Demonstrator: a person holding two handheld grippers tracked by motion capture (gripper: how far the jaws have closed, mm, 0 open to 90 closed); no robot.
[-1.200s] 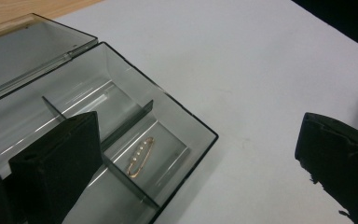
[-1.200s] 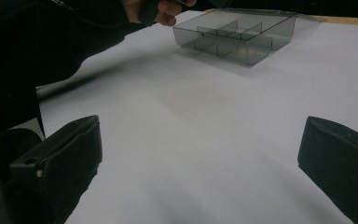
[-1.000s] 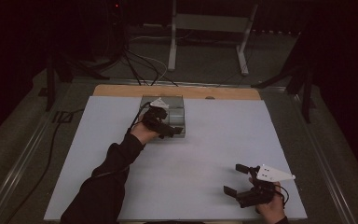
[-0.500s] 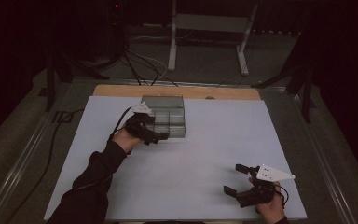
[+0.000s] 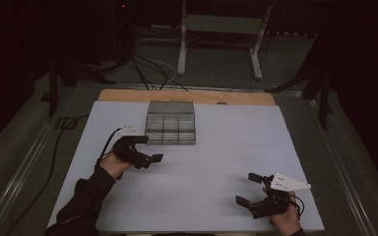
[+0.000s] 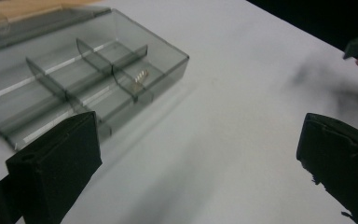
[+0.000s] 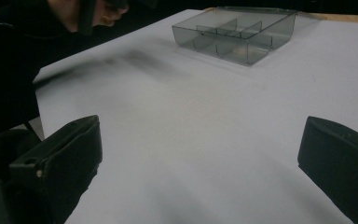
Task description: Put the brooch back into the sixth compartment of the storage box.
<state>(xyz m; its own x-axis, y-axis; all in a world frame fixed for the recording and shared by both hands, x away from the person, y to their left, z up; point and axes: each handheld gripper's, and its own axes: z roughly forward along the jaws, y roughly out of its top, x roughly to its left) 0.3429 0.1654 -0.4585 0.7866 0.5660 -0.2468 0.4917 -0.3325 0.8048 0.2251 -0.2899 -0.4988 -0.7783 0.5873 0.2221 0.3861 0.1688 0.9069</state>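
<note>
High view: left hand-held gripper just beside tray, jaws spread.

A smoky, see-through plastic organizer box sits flat on the white sheet covering the desk, toward the far edge, left of centre. Its lid stands open at the back. Thin dividers split it into small compartments. In one compartment along the near row lies a small, pale metallic piece, too small to identify; the other compartments look bare.
</note>
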